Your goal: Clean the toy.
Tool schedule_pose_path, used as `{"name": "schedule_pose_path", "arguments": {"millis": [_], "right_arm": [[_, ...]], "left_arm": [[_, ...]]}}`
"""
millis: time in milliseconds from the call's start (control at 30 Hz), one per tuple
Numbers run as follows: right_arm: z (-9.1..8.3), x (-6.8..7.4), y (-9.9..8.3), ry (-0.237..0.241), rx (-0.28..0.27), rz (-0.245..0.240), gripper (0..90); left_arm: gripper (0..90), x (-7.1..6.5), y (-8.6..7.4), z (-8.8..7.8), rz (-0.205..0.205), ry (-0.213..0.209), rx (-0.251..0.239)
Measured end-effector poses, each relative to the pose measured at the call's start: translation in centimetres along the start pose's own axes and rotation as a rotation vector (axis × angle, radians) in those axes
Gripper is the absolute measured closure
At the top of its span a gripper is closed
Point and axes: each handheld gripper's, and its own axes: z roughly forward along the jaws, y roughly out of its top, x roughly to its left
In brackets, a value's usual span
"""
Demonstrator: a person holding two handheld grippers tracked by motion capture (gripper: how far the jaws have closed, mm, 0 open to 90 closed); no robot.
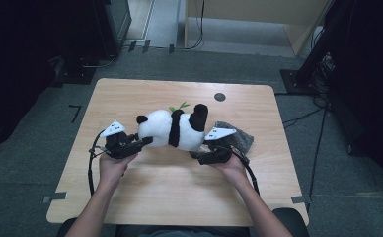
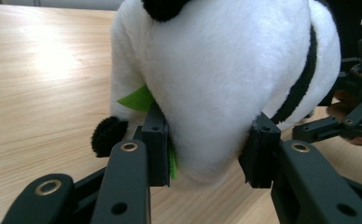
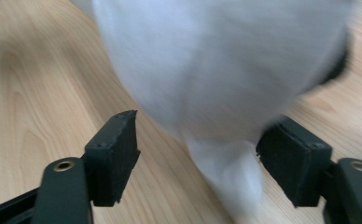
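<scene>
A soft black-and-white plush panda toy (image 1: 172, 129) is laid on its side across the middle of the table. Its white body is banded in black, and a green felt leaf is seen beside it.

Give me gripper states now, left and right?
Left gripper: closed on the plush panda, pads pressing its white body.
Right gripper: open, jaws either side of the panda, not clamped.

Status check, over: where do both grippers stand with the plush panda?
Left gripper shut on the black-and-white plush panda. Right gripper open, white plush between its jaws, pads clear. Grey cloth lies beside the panda on the wooden table.
</scene>
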Motion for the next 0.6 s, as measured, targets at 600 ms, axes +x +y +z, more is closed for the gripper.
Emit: {"name": "schedule_pose_path", "arguments": {"millis": [600], "right_arm": [[-3.0, 1.0, 2.0, -0.026, -0.109, 0.013, 36.6]], "left_arm": [[27.3, 0.1, 0.0, 0.7, -0.063, -0.007, 0.068]]}}
